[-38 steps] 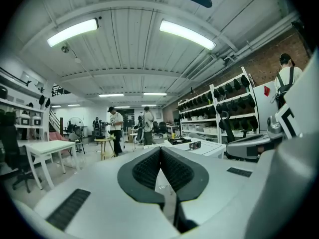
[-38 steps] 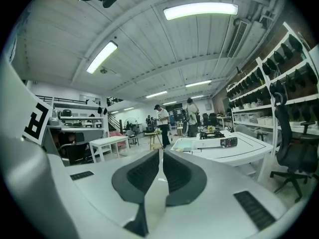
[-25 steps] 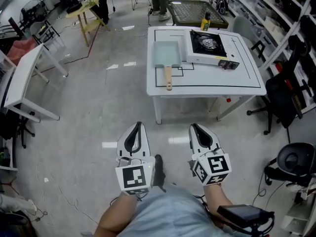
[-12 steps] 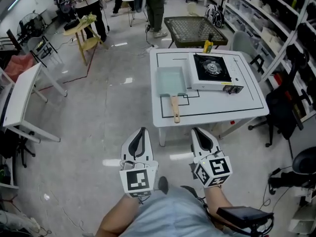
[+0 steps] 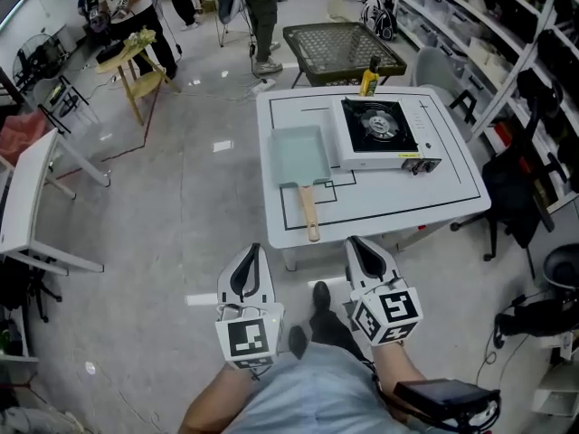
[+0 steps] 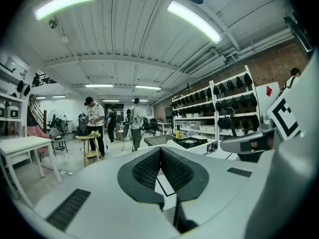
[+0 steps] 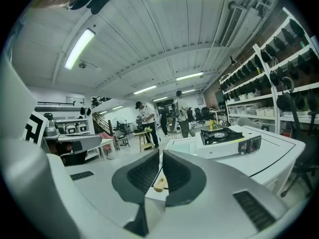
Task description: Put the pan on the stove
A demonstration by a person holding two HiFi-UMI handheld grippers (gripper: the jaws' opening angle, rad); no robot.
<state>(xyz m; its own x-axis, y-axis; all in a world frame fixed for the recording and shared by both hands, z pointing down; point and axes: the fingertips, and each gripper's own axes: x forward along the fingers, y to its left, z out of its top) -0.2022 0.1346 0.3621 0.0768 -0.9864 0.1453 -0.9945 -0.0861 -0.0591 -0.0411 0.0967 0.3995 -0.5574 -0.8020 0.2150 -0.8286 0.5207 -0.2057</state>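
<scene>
A pale green rectangular pan (image 5: 296, 156) with a wooden handle (image 5: 309, 213) lies on the left half of the white table (image 5: 443, 202). To its right stands a white portable gas stove (image 5: 380, 132) with a black burner. My left gripper (image 5: 248, 262) and right gripper (image 5: 361, 253) hover shut over the floor just short of the table's near edge, nothing in either. The right gripper view has the pan handle (image 7: 160, 183) straight ahead past the right gripper's (image 7: 160, 159) tips and the stove (image 7: 225, 140) to the right. In the left gripper view the left gripper (image 6: 160, 156) is shut, the stove (image 6: 192, 142) beyond.
A yellow bottle (image 5: 369, 78) stands at the table's far edge, a dark mesh table (image 5: 339, 45) behind it. Shelving (image 5: 493, 34) and black office chairs (image 5: 520, 183) line the right. White desks (image 5: 32, 197) stand left. Several people (image 5: 258, 7) are at the back.
Both grippers, still shut, have come closer to the table; its near edge now lies just ahead of their tips.
</scene>
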